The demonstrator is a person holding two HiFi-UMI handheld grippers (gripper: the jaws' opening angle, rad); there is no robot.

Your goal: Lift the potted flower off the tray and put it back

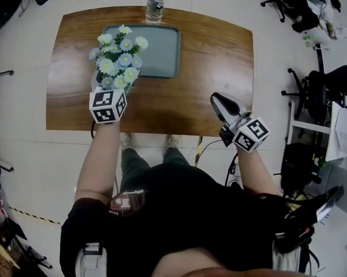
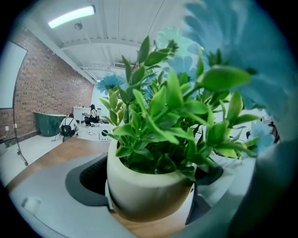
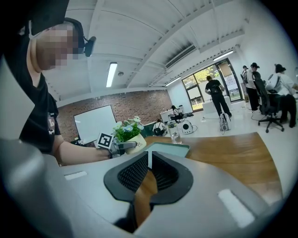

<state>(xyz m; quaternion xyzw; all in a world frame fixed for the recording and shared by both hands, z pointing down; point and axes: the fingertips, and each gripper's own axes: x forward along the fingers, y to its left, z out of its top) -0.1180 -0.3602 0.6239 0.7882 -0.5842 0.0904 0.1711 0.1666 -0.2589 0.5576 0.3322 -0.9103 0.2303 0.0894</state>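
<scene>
Gripping the potted flower (image 1: pixel 119 58) by its white pot, your left gripper's (image 2: pixel 148 181) jaws hold it at the tray's (image 1: pixel 161 49) left edge, over the table (image 1: pixel 216 58). Your right gripper's (image 3: pixel 149 160) jaws sit nearly closed with nothing between them, above the table's near edge.

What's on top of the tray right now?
The tray looks bare where visible. The potted flower, gripped by the left claw, covers its left edge in the head view, hiding that strip.

The tray (image 1: pixel 158 49) lies bare beside the potted flower (image 1: pixel 119 57); a water bottle (image 1: pixel 154 9) stands just behind it.
</scene>
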